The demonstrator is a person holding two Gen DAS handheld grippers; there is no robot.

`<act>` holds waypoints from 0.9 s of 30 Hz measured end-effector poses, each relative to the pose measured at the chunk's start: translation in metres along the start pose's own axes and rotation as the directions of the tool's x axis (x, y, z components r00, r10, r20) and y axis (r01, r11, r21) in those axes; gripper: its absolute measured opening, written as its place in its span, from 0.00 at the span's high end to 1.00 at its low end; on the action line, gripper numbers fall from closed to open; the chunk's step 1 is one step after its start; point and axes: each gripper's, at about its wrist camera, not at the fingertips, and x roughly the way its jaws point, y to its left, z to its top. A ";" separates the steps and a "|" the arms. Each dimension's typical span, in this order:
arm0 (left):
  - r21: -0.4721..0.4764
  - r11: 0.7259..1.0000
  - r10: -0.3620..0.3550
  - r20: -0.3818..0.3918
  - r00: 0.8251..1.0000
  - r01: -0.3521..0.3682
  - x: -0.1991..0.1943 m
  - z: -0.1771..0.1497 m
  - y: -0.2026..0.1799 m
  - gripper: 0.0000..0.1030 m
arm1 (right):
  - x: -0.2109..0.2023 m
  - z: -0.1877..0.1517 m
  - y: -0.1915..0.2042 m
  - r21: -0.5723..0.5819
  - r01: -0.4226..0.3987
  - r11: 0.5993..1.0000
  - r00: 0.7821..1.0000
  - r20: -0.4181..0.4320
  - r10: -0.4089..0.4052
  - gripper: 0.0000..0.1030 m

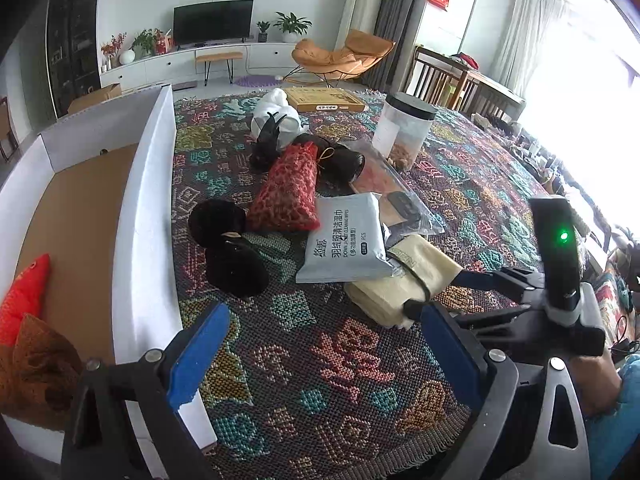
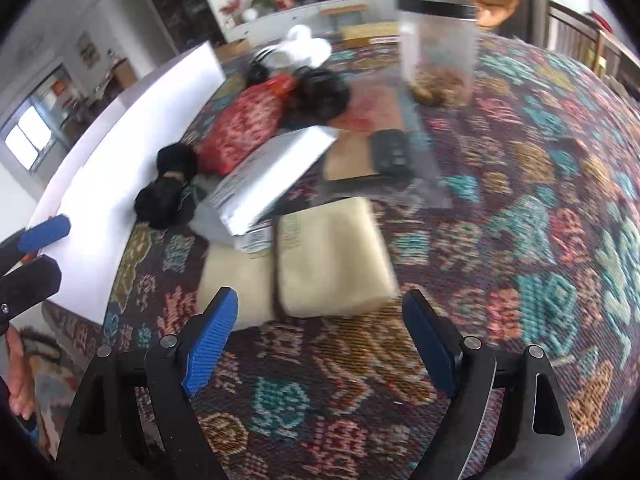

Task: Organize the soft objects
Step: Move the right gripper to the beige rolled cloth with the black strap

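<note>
A folded cream cloth with a dark band [image 2: 320, 256] lies on the patterned table cover, just ahead of my open, empty right gripper [image 2: 320, 344]. It also shows in the left wrist view [image 1: 404, 280], with the right gripper's fingertips [image 1: 468, 280] beside it. A grey wipes pack [image 1: 344, 240] leans on the cloth. A red patterned pouch [image 1: 292, 192], black furry items [image 1: 228, 240] and a white soft item [image 1: 276, 116] lie beyond. My left gripper [image 1: 320, 344] is open and empty near the white box [image 1: 148, 200], which holds a red fish toy [image 1: 24, 296].
A clear jar with a black lid [image 1: 404, 132] stands at the back right, a flat yellow box [image 1: 324, 98] behind it. A clear bag with a dark device [image 1: 400, 204] lies mid-table. A brown cloth [image 1: 36, 368] lies in the box.
</note>
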 end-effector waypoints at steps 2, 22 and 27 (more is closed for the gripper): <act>-0.009 1.000 0.011 0.001 1.000 -0.011 0.001 -0.002 0.000 0.07 | 0.008 -0.007 0.020 -0.084 0.065 0.994 0.998 -0.002 -0.065 0.13; 0.051 0.999 0.001 0.017 1.000 -0.002 0.012 -0.001 -0.033 0.02 | -0.022 0.007 -0.014 -0.036 0.002 0.999 0.995 0.100 0.001 0.14; -0.018 1.000 0.008 0.085 0.996 -0.006 -0.018 0.001 -0.011 0.02 | 0.008 0.006 0.015 -0.208 0.086 0.974 0.995 0.071 -0.072 0.13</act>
